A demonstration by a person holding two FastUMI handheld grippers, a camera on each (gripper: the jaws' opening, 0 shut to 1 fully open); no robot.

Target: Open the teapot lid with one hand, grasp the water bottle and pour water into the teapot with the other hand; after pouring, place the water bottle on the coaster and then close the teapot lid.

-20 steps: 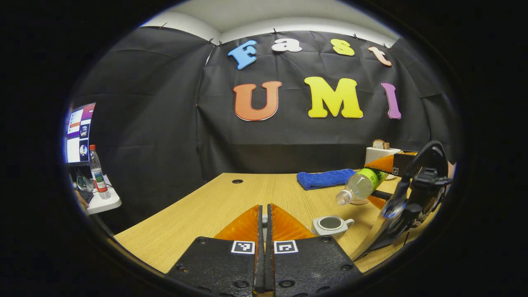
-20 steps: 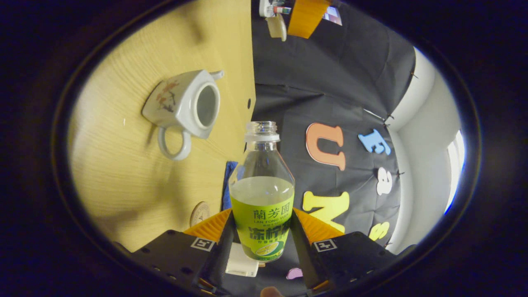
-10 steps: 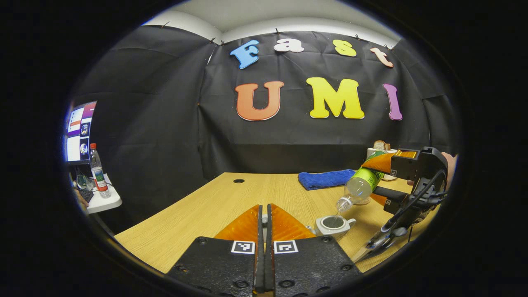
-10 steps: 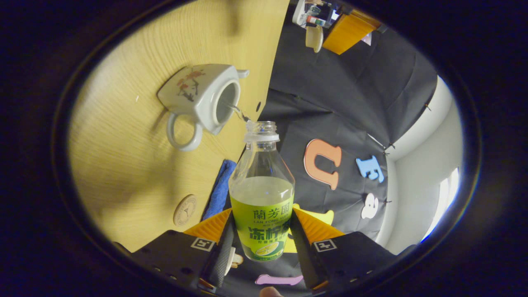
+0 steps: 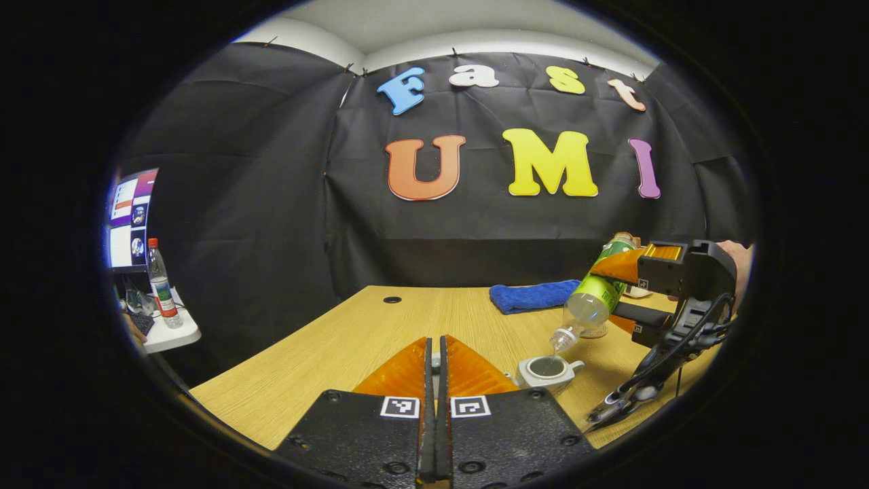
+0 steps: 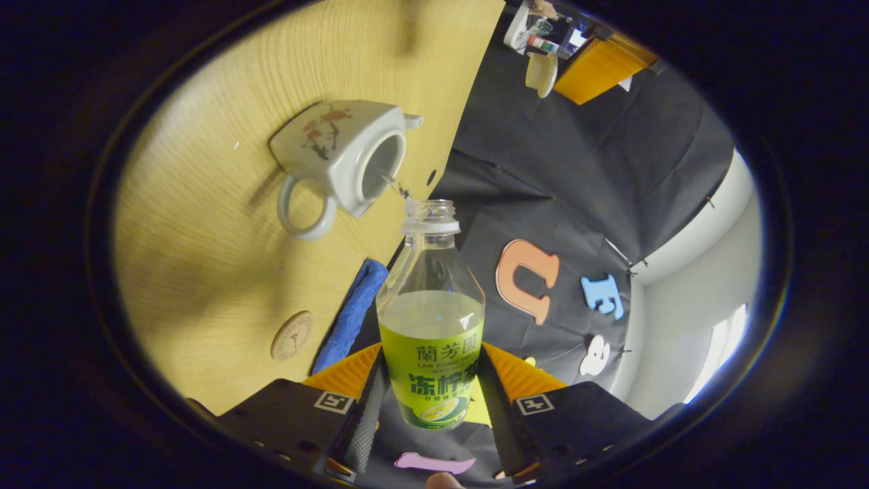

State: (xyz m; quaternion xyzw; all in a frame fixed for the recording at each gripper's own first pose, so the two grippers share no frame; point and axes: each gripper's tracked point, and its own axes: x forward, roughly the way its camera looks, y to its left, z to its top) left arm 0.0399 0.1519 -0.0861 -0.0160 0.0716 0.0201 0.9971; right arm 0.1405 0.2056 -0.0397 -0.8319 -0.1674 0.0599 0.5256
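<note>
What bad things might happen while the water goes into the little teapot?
1. The clear green-labelled water bottle, clamped in the right gripper, pours a thin stream at the rim of the white ceramic teapot; it could splash onto the wooden table.
2. The left gripper holds the small white lid aloft; it might slip.

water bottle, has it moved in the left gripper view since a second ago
Yes. The water bottle has tipped steeper: against the blue towel, its base has risen toward the wall and its mouth has dropped over the open teapot.
</note>
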